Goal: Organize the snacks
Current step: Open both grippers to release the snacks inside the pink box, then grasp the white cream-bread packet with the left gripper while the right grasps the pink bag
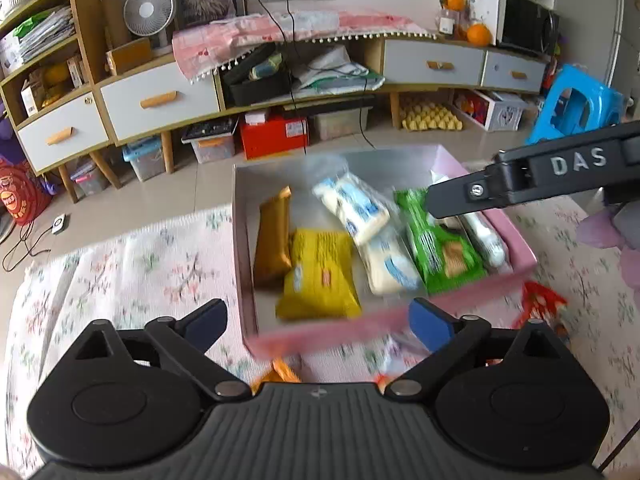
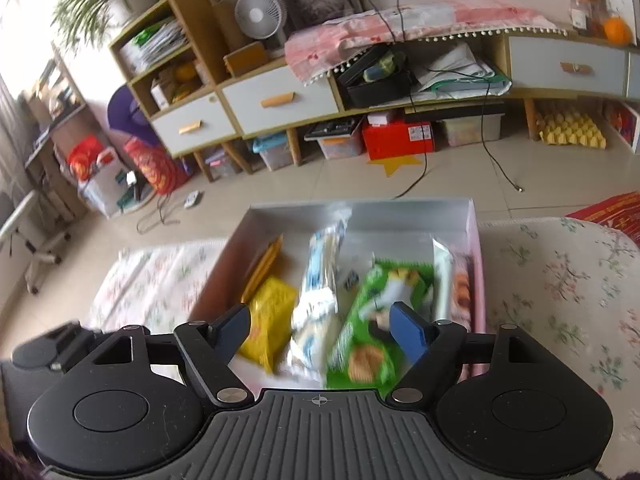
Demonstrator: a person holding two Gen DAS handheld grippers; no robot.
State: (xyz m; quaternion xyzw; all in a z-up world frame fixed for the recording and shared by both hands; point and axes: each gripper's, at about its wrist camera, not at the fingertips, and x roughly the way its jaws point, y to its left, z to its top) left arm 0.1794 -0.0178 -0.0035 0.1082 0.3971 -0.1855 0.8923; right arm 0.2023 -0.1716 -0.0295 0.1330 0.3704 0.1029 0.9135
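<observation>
- My left gripper [image 1: 318, 322] hangs over the near rim of the pink box [image 1: 516, 236], its blue pads [image 1: 206, 322] spread wide with nothing between them.
- My right gripper [image 2: 320, 330] is also spread, hovering above the near half of that box [image 2: 478, 280] and holding nothing; in the left view its black body reaches in from the right over the box's far right side.
- The box sits on a floral cloth [image 1: 132, 264] and holds the snacks side by side.
- From the left: a brown-gold bar [image 1: 274, 240] along the left wall, a yellow packet [image 1: 320, 276] just beside it and nearer me.
- In the middle lie white-and-blue packets [image 1: 356, 208], one resting partly over another.
- Right of those is a green biscuit packet [image 1: 440, 252], then a white packet [image 1: 486, 240] against the right wall.
- Outside the box, a red wrapper [image 1: 538, 304] lies on the cloth near its near right corner, and an orange wrapper [image 1: 282, 370] peeks out just in front of my left gripper; both are blurred.
- Beyond, a low cabinet [image 2: 280, 100] lines the far wall.
</observation>
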